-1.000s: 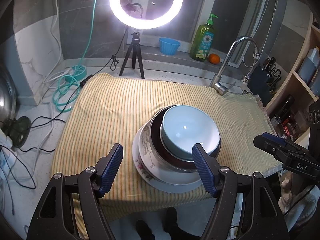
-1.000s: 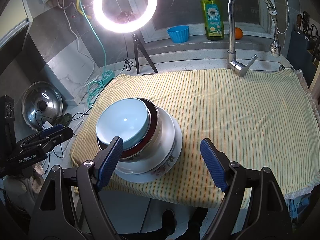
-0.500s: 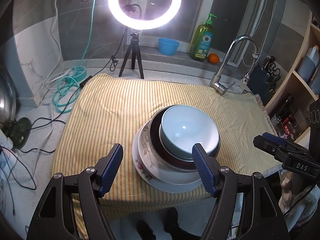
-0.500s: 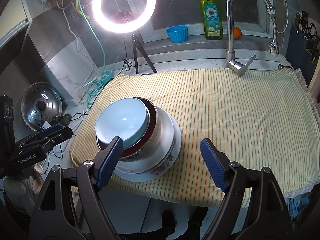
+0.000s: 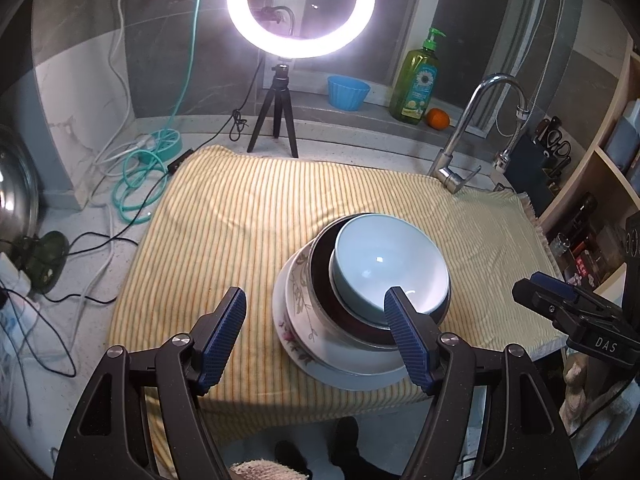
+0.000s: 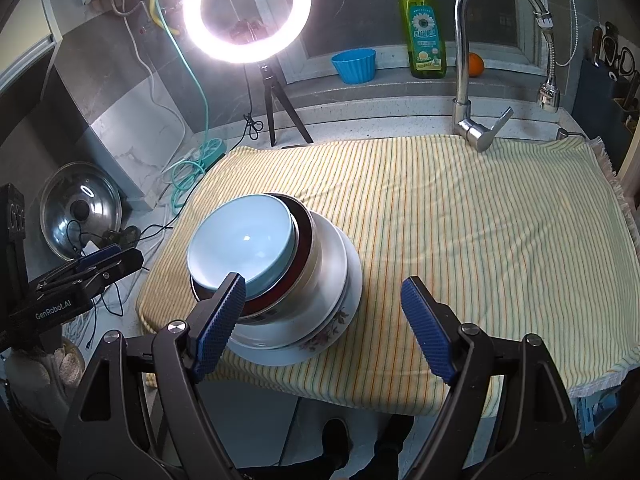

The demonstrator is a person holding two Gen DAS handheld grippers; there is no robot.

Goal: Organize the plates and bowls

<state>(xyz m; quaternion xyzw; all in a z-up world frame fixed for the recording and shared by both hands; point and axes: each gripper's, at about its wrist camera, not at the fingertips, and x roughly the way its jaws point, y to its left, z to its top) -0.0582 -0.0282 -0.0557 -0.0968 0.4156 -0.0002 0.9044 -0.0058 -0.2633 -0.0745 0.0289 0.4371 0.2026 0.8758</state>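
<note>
Nothing has moved since the earlier frames: both of your grippers sit in the same spots and the dish stack is unchanged. At far left on the counter a steel pot lid leans against the wall, with teal and white cables coiled beside the yellow striped cloth. Your left gripper hangs above the near edge of the cloth, jaws spread wide and grasping nothing; its right finger overlaps the stack in view, but you can't tell whether it touches. The stack sits on the near part of the cloth: a light blue bowl nested in a dark red bowl, that in a white bowl, all on a floral plate. Your right gripper is to the right of the stack, jaws released wide, empty, left finger in front of the blue bowl's rim. Behind the cloth, a lit ring light on a tripod, a blue cup, a green soap bottle, an orange and a faucet.
</note>
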